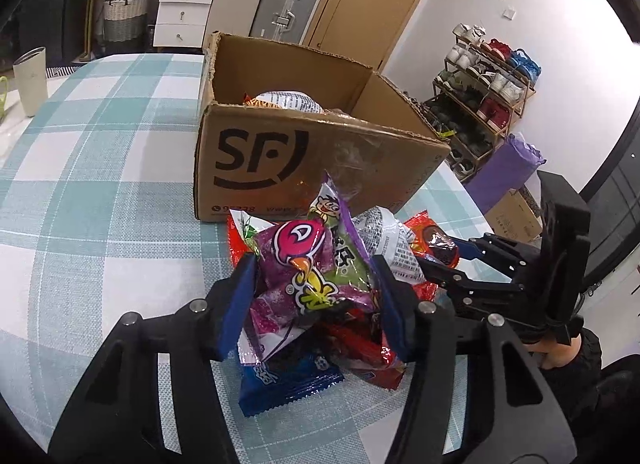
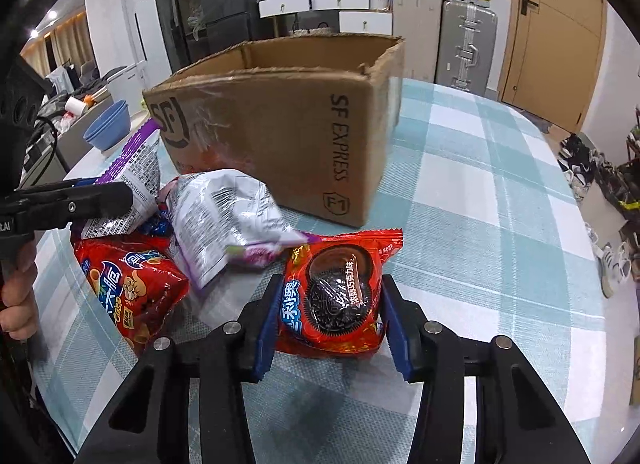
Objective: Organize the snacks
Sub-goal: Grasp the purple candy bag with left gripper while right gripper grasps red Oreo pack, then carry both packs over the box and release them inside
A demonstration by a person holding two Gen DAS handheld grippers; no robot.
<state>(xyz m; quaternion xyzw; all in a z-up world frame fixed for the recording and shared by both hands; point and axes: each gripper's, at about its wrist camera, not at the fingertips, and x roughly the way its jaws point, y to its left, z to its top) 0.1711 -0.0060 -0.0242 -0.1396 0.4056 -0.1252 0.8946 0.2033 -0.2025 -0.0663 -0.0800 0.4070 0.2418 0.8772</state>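
An open SF cardboard box (image 1: 316,152) stands on the checked table, with snack packs inside; it also shows in the right wrist view (image 2: 280,132). A pile of snack packs lies in front of it. My left gripper (image 1: 316,288) is shut on a purple and green snack pack (image 1: 308,260) and holds it up over the pile. My right gripper (image 2: 330,314) has its jaws on both sides of a red Oreo pack (image 2: 336,292) lying on the table. A red crisp pack (image 2: 132,288) and a white-backed pack (image 2: 224,216) lie to its left.
A blue pack (image 1: 288,384) lies under the left gripper. A beige cup (image 1: 30,80) stands at the table's far left. Blue bowls (image 2: 108,126) sit on a counter beyond the table. A shoe rack (image 1: 484,92), drawers and suitcases stand behind.
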